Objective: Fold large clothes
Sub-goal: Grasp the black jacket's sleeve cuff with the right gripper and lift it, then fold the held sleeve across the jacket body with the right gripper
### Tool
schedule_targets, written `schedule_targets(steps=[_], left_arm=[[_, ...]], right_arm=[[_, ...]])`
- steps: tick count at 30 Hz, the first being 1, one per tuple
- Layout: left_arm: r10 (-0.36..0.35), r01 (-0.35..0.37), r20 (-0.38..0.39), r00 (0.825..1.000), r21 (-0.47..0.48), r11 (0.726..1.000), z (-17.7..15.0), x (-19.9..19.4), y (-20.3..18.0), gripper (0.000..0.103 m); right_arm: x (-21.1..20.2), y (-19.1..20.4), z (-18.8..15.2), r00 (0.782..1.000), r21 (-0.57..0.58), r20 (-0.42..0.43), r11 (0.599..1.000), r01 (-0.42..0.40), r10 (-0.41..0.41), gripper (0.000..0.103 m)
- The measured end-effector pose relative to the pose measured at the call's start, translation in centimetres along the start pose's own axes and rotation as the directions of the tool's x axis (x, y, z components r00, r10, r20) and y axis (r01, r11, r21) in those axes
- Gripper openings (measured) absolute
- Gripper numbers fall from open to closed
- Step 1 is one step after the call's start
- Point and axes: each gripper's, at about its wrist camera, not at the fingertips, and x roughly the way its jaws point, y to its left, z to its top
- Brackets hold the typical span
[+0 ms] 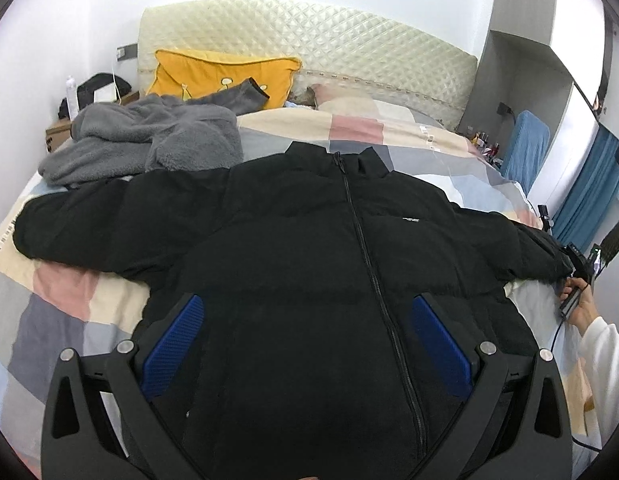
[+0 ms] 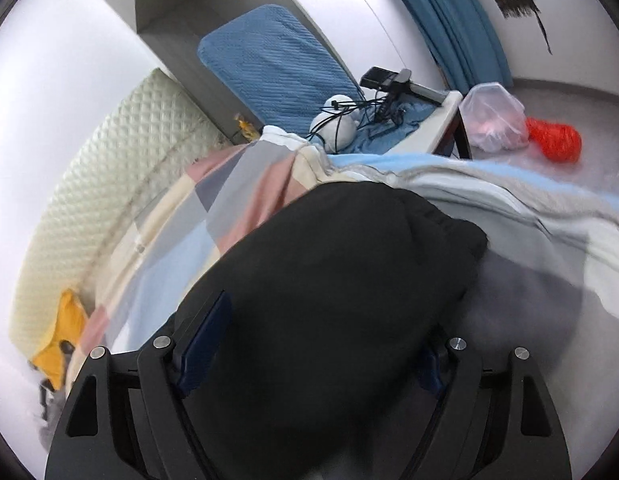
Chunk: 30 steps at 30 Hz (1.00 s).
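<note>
The black puffer jacket [image 1: 309, 240] lies front-up and zipped on the patchwork duvet [image 1: 61, 312] of the bed, sleeves spread to either side.

The left hand-held gripper [image 1: 309, 336] stands wide over the lower body of the jacket, its blue pads [image 1: 173, 344] to either side of the fabric and, as far as one can judge, not pressing it; the zip runs just right of its centre line, and the left sleeve [image 1: 89, 220] stretches well off to its left.

The right hand-held gripper [image 2: 309, 344] has the bulky right sleeve [image 2: 329, 280] between its jaws. They stand fairly wide, and whether the pads already bite cannot be told, since the view is blurred and the right pad is mostly hidden.

The step looks like taking the sleeve to fold it inward. It would go best with a grip near the cuff, catching the full padded thickness, then carrying the sleeve across the chest while the left holds the body flat.
</note>
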Motion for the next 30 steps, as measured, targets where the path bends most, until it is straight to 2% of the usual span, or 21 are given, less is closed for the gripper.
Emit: schedule_targets(steps=[3,4,5,6,9,11,14,17,22,25,27,30], left_arm=[[0.012,-0.013,-0.028,1.0,-0.037,0.999,0.0,1.2,0.7,0.103],[0.011,-0.013,-0.036,0.999,-0.046,0.999,0.0,1.6,0.8,0.103],[0.008,-0.011,-0.044,0.999,-0.051,0.999,-0.1,1.9,1.0,0.103],[0.009,-0.012,-0.049,0.999,-0.05,0.999,-0.2,2.2,1.0,0.103],[0.073,-0.073,-0.029,0.997,0.021,0.997,-0.5,2.8,0.8,0.103],[0.099,-0.097,-0.03,0.995,0.04,0.994,-0.5,3.1,0.9,0.103],[0.106,-0.106,-0.029,0.994,0.012,0.994,-0.3,2.8,2.0,0.103],[0.124,-0.124,0.018,0.992,-0.014,0.992,-0.1,1.4,2.8,0.103],[0.104,-0.101,0.061,0.993,-0.059,0.993,0.7,-0.3,3.5,0.103],[0.082,-0.078,0.064,0.995,-0.069,0.995,0.6,-1.1,3.8,0.103],[0.102,-0.097,0.069,0.992,-0.065,0.993,0.4,-1.6,3.8,0.103],[0.142,-0.137,0.07,0.987,-0.073,0.988,0.2,-2.3,3.8,0.103]], right_arm=[[-0.2,2.5,0.7,1.0,-0.096,0.029,0.995,-0.001,0.003,0.07],[-0.3,3.4,1.1,0.999,-0.131,0.032,0.991,-0.003,0.008,0.056],[-0.5,3.9,1.6,1.0,-0.145,0.028,0.989,-0.003,0.008,0.025],[-0.7,4.3,2.0,0.999,-0.159,0.033,0.987,0.016,-0.011,0.01],[-2.2,6.6,2.9,0.995,-0.245,0.09,0.967,0.066,-0.045,0.005],[-3.4,7.6,3.6,0.992,-0.254,0.121,0.964,0.076,-0.046,0.004],[-5.9,9.2,4.8,0.985,-0.262,0.167,0.961,0.088,-0.045,0.002],[-8.2,11.6,6.0,0.981,-0.306,0.191,0.948,0.091,-0.033,0.001],[-13.1,17.0,6.9,0.974,-0.38,0.225,0.921,0.082,0.007,0.001],[-16.5,21.4,6.2,0.97,-0.445,0.235,0.895,0.046,0.067,0.001],[-18.6,24.9,4.6,0.968,-0.527,0.228,0.849,0.035,0.102,0.001],[-21.4,28.4,2.3,0.964,-0.566,0.214,0.824,-0.013,0.161,0.001]])
